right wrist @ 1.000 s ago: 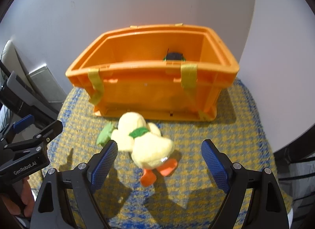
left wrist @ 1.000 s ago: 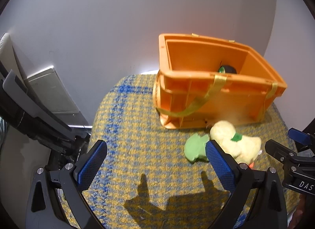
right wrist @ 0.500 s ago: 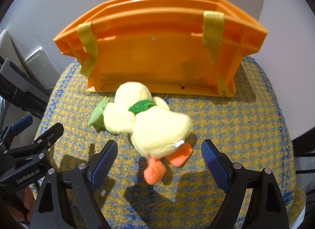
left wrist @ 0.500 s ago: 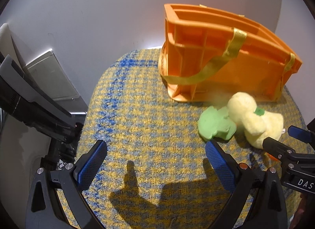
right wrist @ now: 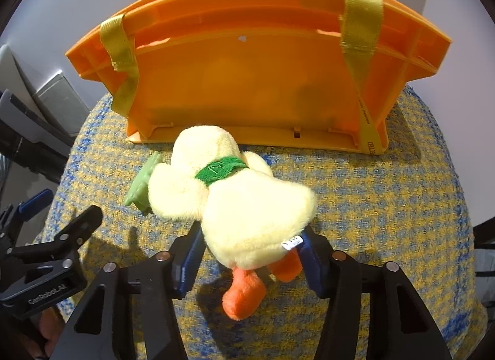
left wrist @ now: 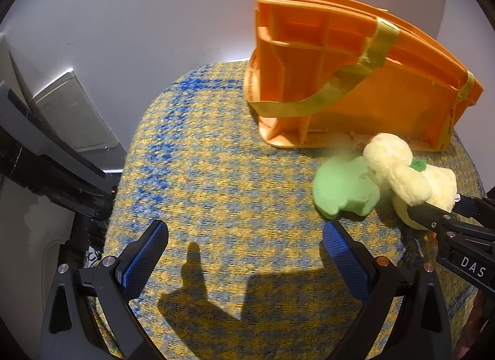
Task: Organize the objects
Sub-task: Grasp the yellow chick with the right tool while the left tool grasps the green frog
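Yellow plush duck (right wrist: pixel 247 205) pinched by right claw (right wrist: pixel 247 255) — left claw (left wrist: pixel 244 255), marked "GenRobot.AI", gapes.

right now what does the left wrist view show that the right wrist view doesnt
Only the left wrist view shows the left gripper open over bare cloth, and the broad face of the green toy. Only the right wrist view shows the right gripper closed on the plush duck, plus its orange feet. Both show the orange crate and the checked cloth.
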